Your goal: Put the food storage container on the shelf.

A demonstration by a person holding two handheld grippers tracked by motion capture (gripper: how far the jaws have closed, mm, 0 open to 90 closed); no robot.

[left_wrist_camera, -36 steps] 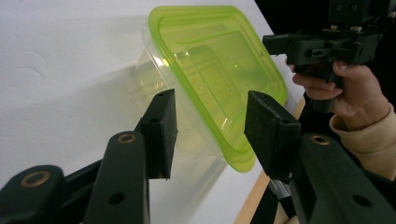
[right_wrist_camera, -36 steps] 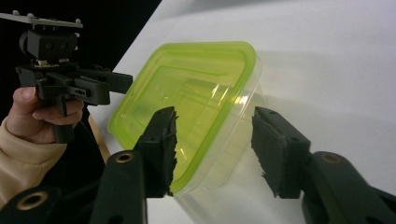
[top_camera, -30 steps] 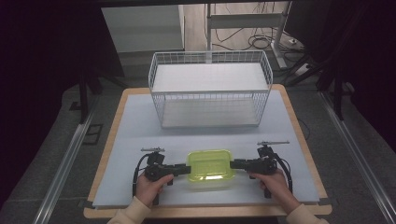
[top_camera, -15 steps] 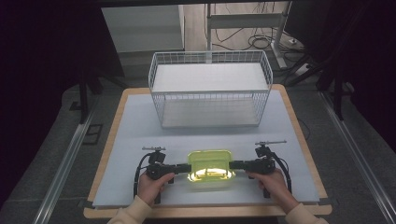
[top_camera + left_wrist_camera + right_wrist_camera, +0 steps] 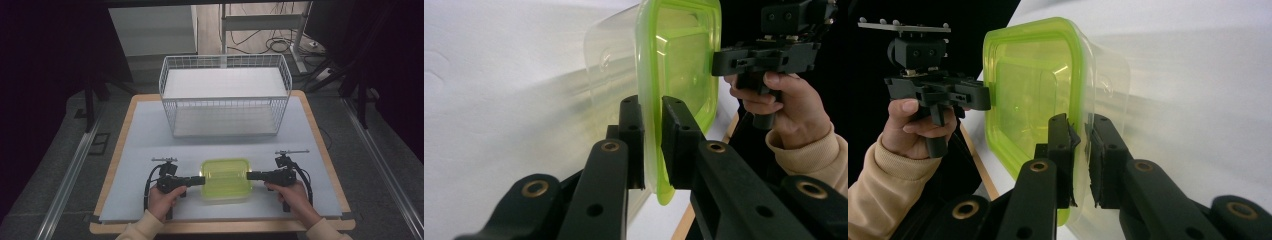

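Since the earlier frames both pairs of jaws have just been closing; the hands, the box and the basket have kept their places. The left gripper (image 5: 199, 180) now pinches the green lid rim of the plastic box (image 5: 226, 178) at its left end, with the rim sandwiched between its pads in the left gripper view. The right gripper (image 5: 251, 175) clamps the opposite end in the same way, its jaws narrowed onto rim and wall. The box sits on the white mat (image 5: 140, 150) near the person's edge of the table, well apart from the wire basket (image 5: 225, 95) behind it.

Assessment: the box looks empty, so light. Its clear walls are thin and likely to flex; the lid rim is the stiffer part and the sound place to hold. The smooth plastic may slip. Equal grip at both ends should keep it level.
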